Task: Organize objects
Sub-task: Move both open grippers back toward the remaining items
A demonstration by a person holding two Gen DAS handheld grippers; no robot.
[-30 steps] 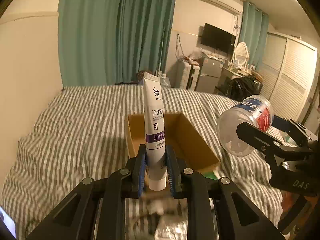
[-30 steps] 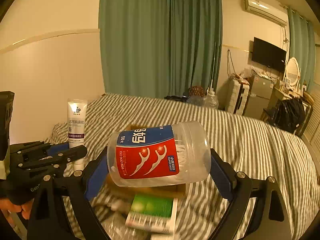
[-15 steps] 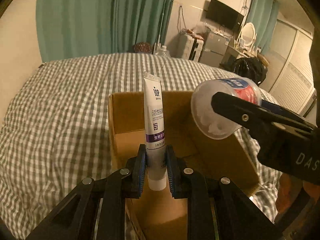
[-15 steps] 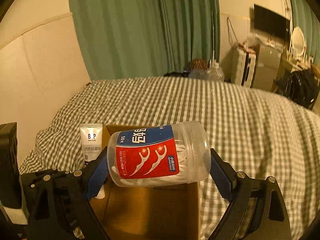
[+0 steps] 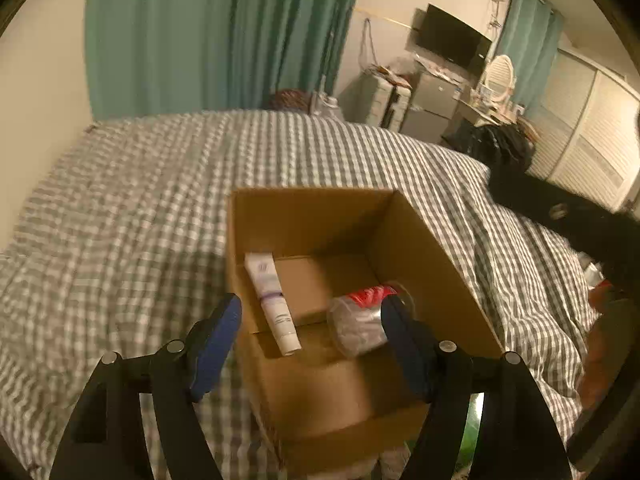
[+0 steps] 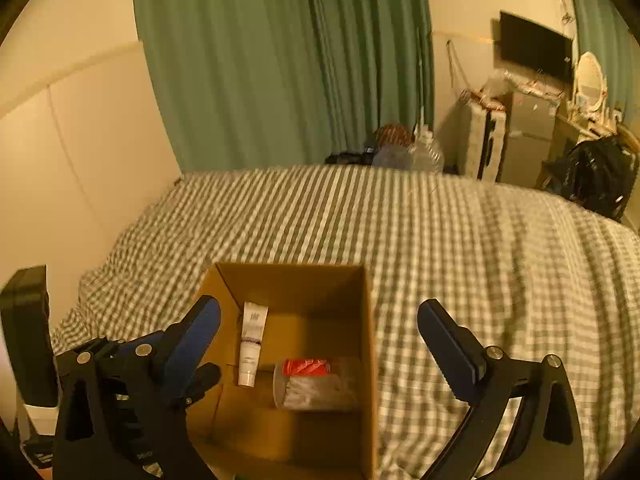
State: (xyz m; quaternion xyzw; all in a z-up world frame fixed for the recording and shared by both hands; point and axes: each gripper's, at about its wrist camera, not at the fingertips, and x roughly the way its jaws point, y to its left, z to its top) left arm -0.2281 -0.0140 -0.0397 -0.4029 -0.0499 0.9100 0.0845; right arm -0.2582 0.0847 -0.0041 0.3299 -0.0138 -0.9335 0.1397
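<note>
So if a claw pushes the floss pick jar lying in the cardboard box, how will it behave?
The floss pick jar lies on its side and is round, so it would probably roll. Its clear plastic wall looks smooth, perhaps slippery. It holds only small picks, so it is likely light inside the cardboard box.

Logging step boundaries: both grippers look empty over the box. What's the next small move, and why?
Probably pull both grippers back off the cardboard box toward the next loose item. The toothpaste tube and floss-pick jar lie on the box floor, apart from each other, and the left gripper and right gripper are both open and hold nothing.
</note>
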